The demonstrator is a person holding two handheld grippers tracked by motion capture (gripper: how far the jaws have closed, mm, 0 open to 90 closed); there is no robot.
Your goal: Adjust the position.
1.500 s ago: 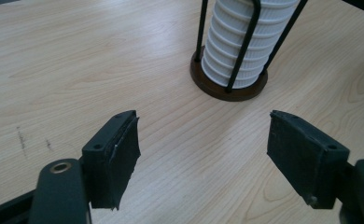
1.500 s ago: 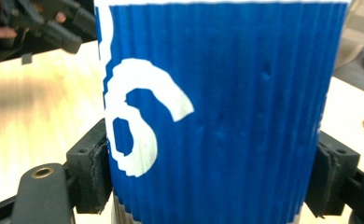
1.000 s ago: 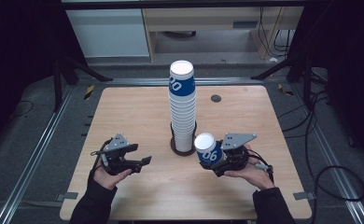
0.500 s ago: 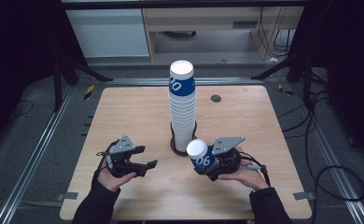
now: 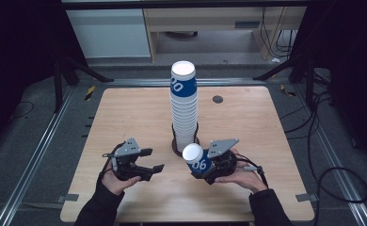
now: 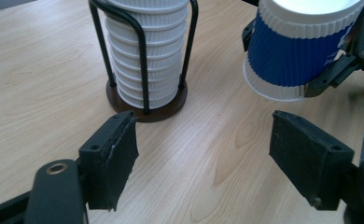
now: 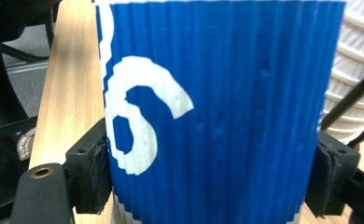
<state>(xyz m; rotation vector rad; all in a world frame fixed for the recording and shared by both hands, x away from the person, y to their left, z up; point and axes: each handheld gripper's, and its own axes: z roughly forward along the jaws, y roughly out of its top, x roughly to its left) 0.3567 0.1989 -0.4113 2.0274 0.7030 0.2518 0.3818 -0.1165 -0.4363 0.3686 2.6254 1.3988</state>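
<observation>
A blue cup point(image 5: 198, 161) with white numbers is held in the right claw point(image 5: 209, 165). It is squeezed from both sides by the two black pads, as seen in the right gripper view, where the cup point(image 7: 217, 112) sits between them. The cup is tipped over, with its white bottom pointed up and toward the left claw point(image 5: 154, 161), and it is lifted off the table point(image 5: 125, 113). Just behind it, a tall stack of cups point(image 5: 183, 106) is kept in a wire stand point(image 6: 145, 60) near the middle of the table.

The left claw is spread wide and nothing is held in it. In the left gripper view, the cup point(image 6: 297, 51) is seen up and to the right, ahead of the open pads and near them. The cup's long way is slanted toward that claw. It is guessed that the cup may be passed across, since the empty claw is close.
</observation>
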